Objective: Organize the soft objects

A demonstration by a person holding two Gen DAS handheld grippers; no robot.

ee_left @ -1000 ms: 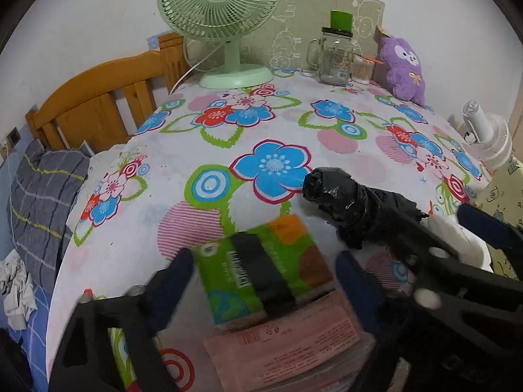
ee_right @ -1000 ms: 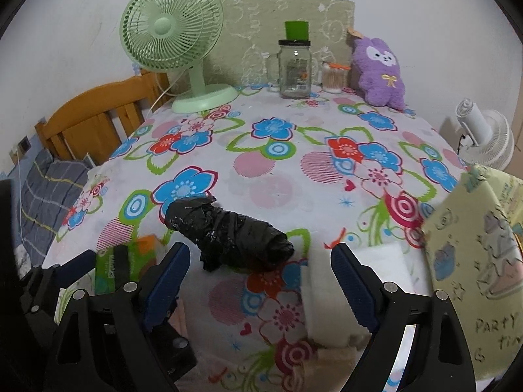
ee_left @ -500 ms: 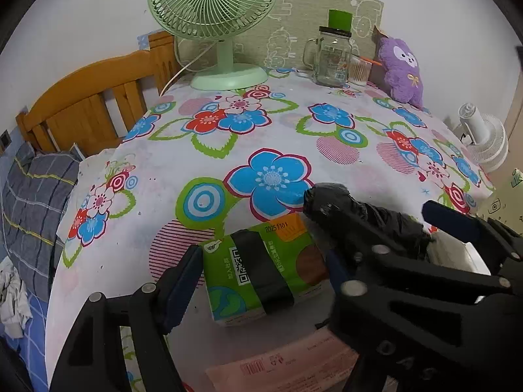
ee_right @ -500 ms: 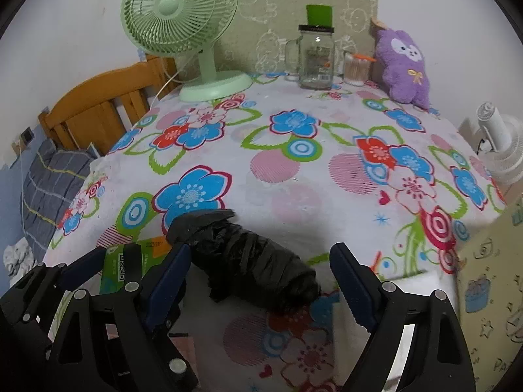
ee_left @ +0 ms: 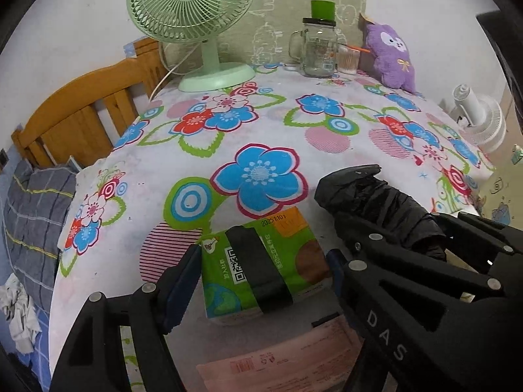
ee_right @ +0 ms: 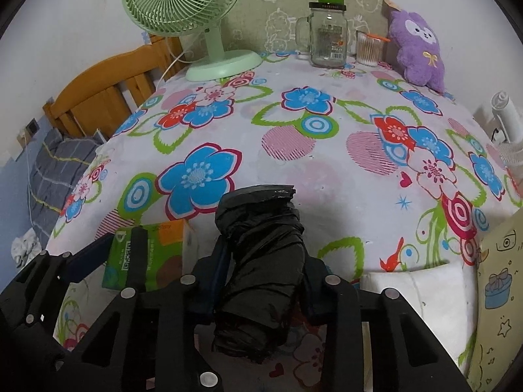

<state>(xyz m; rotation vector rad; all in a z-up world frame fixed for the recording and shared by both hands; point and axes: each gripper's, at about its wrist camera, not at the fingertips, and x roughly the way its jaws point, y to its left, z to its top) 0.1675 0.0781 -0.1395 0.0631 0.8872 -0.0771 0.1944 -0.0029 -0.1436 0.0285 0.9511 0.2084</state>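
the black plastic bundle (ee_right: pixel 261 261) lies on the flowered tablecloth (ee_right: pixel 327 150) near the front edge, and the right gripper (ee_right: pixel 261 272) has it: its jaws have just been closing, and now the blue pads (ee_right: pixel 219 261) pinch the crinkled roll from both sides. just to its left sits the green tissue pack (ee_left: pixel 258 261), wrapped by a black band, flat on the cloth. the left gripper (ee_left: pixel 261 272) straddles that pack, one blue pad (ee_left: pixel 183 281) hard against its left side, the other finger at its right edge, jaws having just eased inward; whether they truly press it, cannot tell. a pink printed packet (ee_left: pixel 278 369) lies below the pack. a white folded cloth (ee_right: pixel 421 287) rests right of the bundle. far back stand a green fan (ee_right: pixel 193 16), a glass jar (ee_right: pixel 327 36) and a purple plush toy (ee_right: pixel 420 50). a wooden headboard (ee_left: pixel 81 114) shows at left.
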